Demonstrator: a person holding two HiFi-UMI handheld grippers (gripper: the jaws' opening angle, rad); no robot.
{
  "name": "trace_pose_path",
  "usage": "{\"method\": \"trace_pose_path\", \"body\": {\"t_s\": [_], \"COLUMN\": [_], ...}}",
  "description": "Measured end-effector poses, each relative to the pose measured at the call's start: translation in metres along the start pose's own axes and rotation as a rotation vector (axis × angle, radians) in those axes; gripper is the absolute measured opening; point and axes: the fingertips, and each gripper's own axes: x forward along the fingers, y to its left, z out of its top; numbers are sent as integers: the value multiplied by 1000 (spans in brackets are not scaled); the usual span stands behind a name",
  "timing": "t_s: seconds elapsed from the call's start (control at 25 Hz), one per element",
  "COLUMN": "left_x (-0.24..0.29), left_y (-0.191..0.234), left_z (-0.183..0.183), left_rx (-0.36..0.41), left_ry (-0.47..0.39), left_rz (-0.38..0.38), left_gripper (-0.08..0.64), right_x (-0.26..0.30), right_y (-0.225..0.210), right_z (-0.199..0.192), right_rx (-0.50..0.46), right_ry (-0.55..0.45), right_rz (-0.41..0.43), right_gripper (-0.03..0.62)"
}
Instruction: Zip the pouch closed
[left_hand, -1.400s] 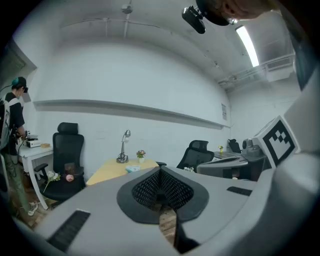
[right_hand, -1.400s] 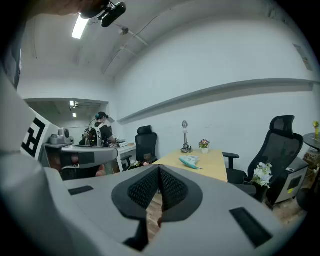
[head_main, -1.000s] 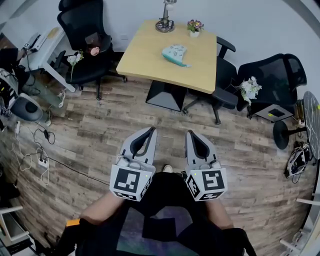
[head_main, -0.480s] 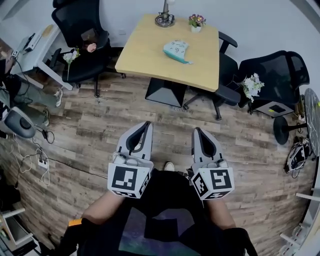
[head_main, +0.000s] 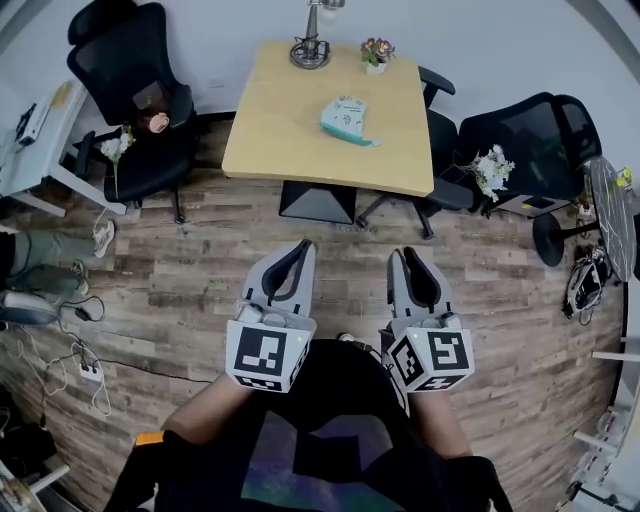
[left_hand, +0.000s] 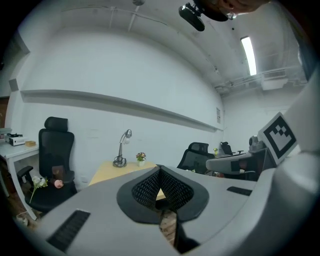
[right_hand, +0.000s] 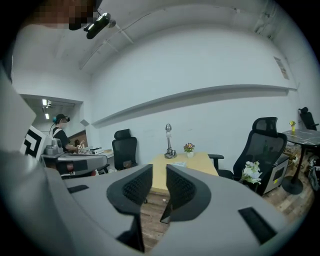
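Head view: left gripper (head_main: 303, 245) pressed together, empty; right gripper (head_main: 399, 253) just cracked open, empty; pouch (head_main: 346, 118) on the surface (head_main: 270, 130), well apart.

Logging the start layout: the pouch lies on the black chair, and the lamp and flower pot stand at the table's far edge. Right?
No: the head view shows the pouch lying on the wooden table instead. The lamp and flower pot do stand at the table's far edge.
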Motion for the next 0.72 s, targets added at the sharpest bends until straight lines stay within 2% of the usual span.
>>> {"method": "trace_pose_path", "body": {"t_s": [0.04, 0.08, 0.24, 0.56, 0.72], "left_x": [0, 0, 4, 4, 0], "left_y": [6, 11, 31, 63, 81], "left_z": [2, 5, 16, 7, 2], "left_rx": [2, 6, 36, 25, 9], "left_ry": [5, 11, -19, 25, 31], "left_rz": [-9, -16, -55, -106, -97], "left_gripper": [8, 9, 25, 201, 230], "right_x": [4, 6, 14, 28, 36], "right_y": [6, 11, 26, 42, 44], "right_z": [2, 4, 8, 6, 3], "right_rx": [9, 17, 18, 2, -4], "right_ry": [1, 2, -4, -1, 12], "right_rz": [3, 2, -29, -74, -94], "right_gripper": [123, 151, 215, 275, 282]}}
